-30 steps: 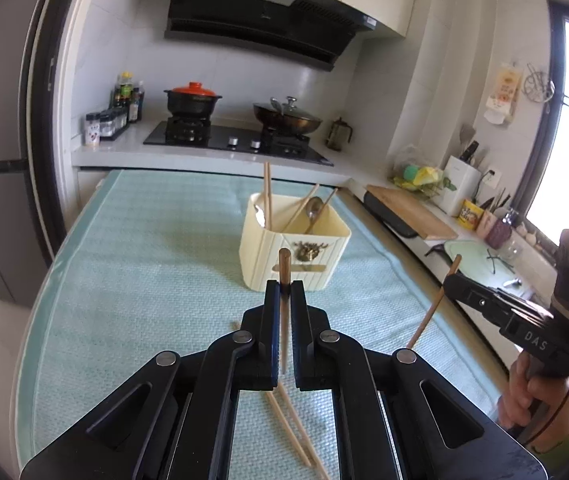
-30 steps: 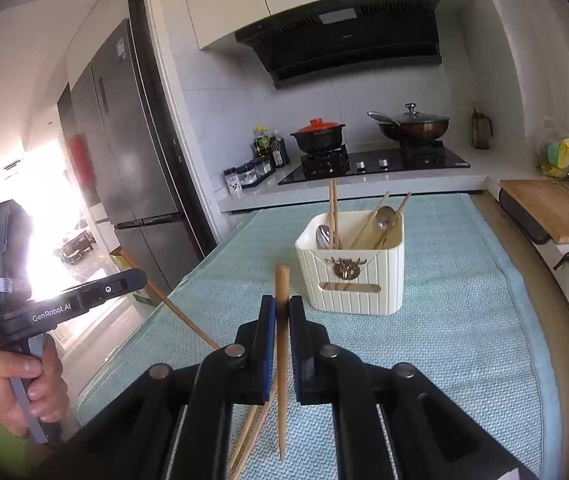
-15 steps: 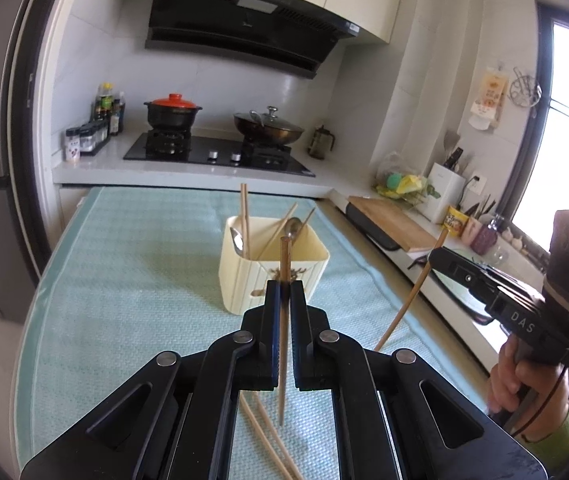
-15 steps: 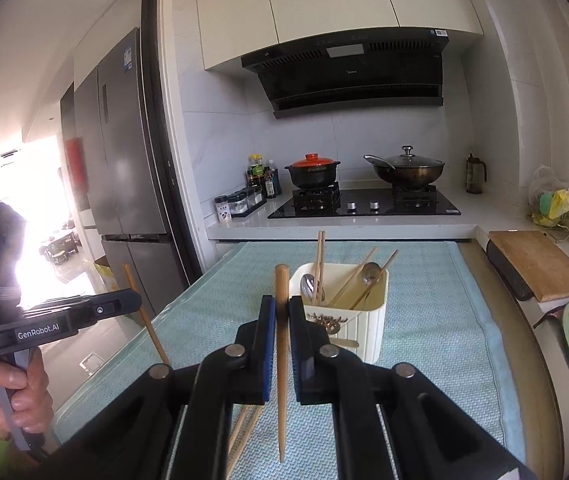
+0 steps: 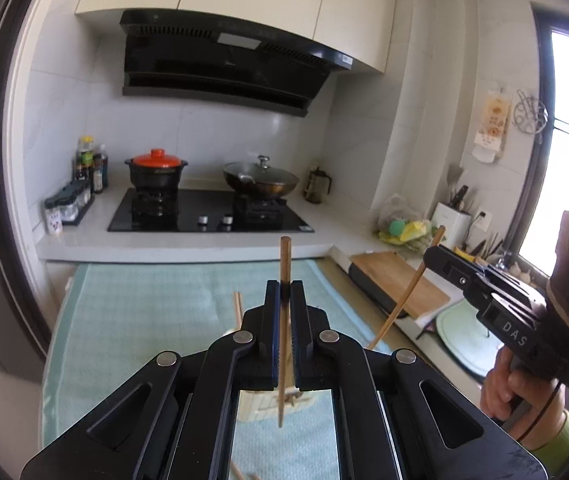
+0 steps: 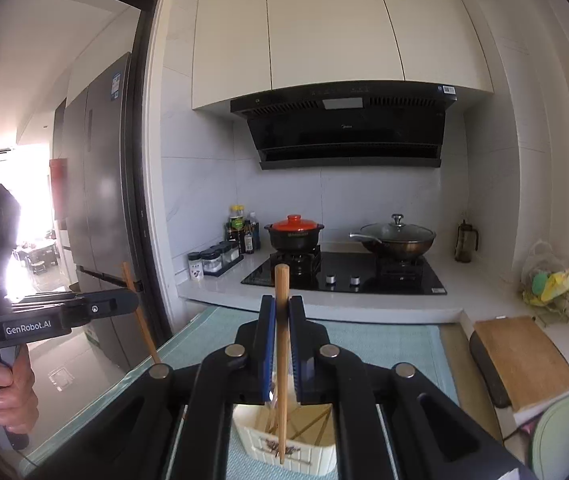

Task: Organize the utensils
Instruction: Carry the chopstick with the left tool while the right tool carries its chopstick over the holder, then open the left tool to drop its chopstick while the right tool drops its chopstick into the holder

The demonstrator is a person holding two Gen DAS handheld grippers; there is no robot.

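Note:
My left gripper (image 5: 284,292) is shut on a wooden chopstick (image 5: 284,256) held upright, its tip hanging over the cream utensil holder (image 5: 260,406), which shows only partly behind the gripper. My right gripper (image 6: 282,308) is shut on a second wooden chopstick (image 6: 282,344), upright above the same holder (image 6: 284,446), where several chopsticks stand. Each gripper also shows in the other view: the right one (image 5: 496,300) at right, the left one (image 6: 56,312) at left, each with its chopstick.
A teal mat (image 5: 144,312) covers the table; loose chopsticks (image 5: 240,474) lie on it near the bottom edge. Behind are the hob (image 6: 344,272) with a red-lidded pot (image 6: 294,232) and wok (image 6: 396,236), a cutting board (image 6: 520,356) at right, a fridge (image 6: 96,216) at left.
Both grippers have risen and moved forward over the holder with their chopsticks; the holder has slid down behind the gripper bodies in both views.

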